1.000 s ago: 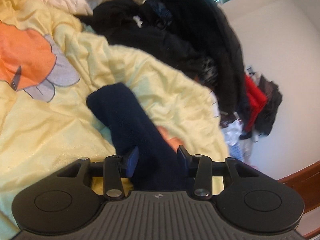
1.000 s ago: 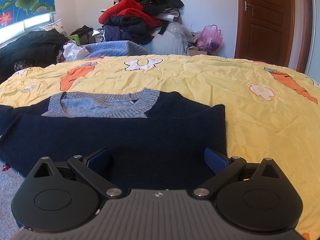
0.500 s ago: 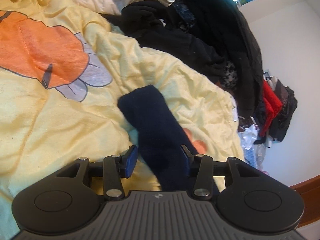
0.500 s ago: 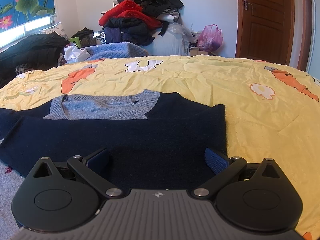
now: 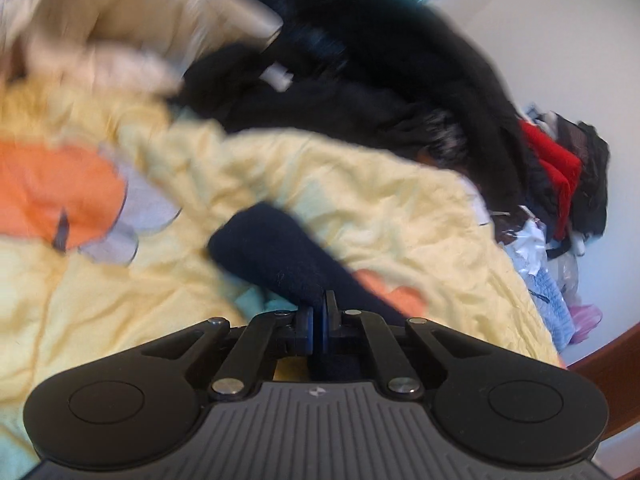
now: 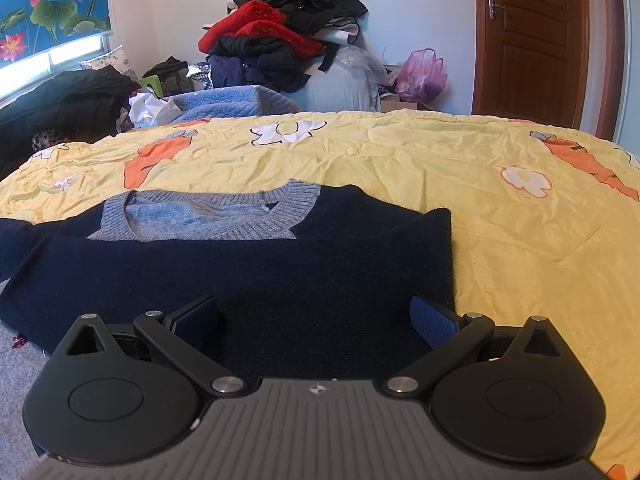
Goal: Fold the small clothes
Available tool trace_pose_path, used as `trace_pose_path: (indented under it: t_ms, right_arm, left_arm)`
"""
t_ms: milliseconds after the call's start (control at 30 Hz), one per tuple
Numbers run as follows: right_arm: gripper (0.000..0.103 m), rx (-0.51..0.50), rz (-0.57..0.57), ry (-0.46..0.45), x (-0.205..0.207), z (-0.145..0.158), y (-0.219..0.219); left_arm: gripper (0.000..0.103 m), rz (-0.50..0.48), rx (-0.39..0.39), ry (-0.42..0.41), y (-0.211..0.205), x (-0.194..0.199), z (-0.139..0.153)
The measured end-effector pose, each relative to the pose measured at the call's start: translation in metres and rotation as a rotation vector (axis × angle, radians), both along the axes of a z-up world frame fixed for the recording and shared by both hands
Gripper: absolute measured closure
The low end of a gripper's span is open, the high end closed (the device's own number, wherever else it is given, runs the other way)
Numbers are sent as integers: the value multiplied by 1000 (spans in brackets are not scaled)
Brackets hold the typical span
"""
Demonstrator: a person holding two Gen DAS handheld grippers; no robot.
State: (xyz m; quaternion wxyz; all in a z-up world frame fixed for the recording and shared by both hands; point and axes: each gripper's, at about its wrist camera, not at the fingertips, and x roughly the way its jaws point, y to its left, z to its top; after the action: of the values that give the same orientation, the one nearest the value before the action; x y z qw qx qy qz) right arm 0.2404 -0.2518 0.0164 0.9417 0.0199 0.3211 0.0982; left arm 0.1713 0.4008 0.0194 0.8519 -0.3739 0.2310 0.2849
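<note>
Motion blur smears the pale bedding (image 5: 92,36) at eleven o'clock, and the sweater sleeve (image 5: 276,256) disappears behind the left gripper (image 5: 319,316).

Left gripper (image 5: 319,317) pinched closed (fabric between pads); right gripper (image 6: 315,317) spread wide.

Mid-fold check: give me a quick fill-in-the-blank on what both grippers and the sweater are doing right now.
1. The left gripper has its jaws ____ on the navy sleeve.
2. The right gripper has its jaws ____ above the sweater body.
3. The sweater's collar is ____ in colour.
4. The sweater lies on a ____ bedsheet with carrot prints.

Missing words: shut; open; grey; yellow
</note>
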Motion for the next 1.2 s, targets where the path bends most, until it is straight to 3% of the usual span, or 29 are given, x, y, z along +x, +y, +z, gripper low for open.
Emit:
trace_pose_path:
  t_ms: [133,200,267,367,433,500,600,633,667,700,767,800,900,1033,1133,1200]
  right_arm:
    - [0,0,0,0,0,0,0]
    - [0,3,0,0,0,0,0]
    - [0,13,-1,-1,0,0,-1]
    - [0,39,-2,-4,0,0,-4]
    - [0,61,-2,-5,0,1,-7]
    - [0,82,-3,-7,0,1,-10]
    - [0,92,-3,-8,-1,1,-11]
    - [0,91,-3,-8,-1,1,-11]
    - [0,93,-3,-8,-1,1,-11]
    - [0,100,-3,-9,-1,1,-12]
    - [0,116,-3,-10,-1,1,-15]
    - [0,123,-3,-11,-1,1,-15]
    - [0,131,-2,-12,-1,1,-16]
    - [0,112,-1,-9,-1,1,-15]
    - [2,103,-10,12,-2,7,-12]
    - [4,182,-18,48,-8,18,-11]
  left_arm:
    - [99,-163,326,-35,-80,4,53]
    - [99,-311,504,-84,-144,5,75]
    - [99,-474,624,-136,-214,2,85]
    - [99,-758,698,-156,-320,-2,73]
    - [99,-955,723,-107,-385,-7,49]
    - [97,-1090,797,-44,-437,-17,24]
    - [94,-1143,995,1,-480,-45,6]
    - [87,-1146,1019,-8,-483,-54,6]
    - [81,-1154,1012,-20,-481,-62,9]
    - [68,-1151,989,-35,-475,-71,12]
    - [36,-1112,917,-80,-456,-87,21]
    - [14,-1082,871,-107,-443,-94,23]
    - [10,-987,728,-155,-403,-102,21]
    - [10,-883,473,-56,-367,-79,5]
    - [10,-780,393,-56,-347,-73,3]
    - [10,-775,316,-26,-334,-65,-3]
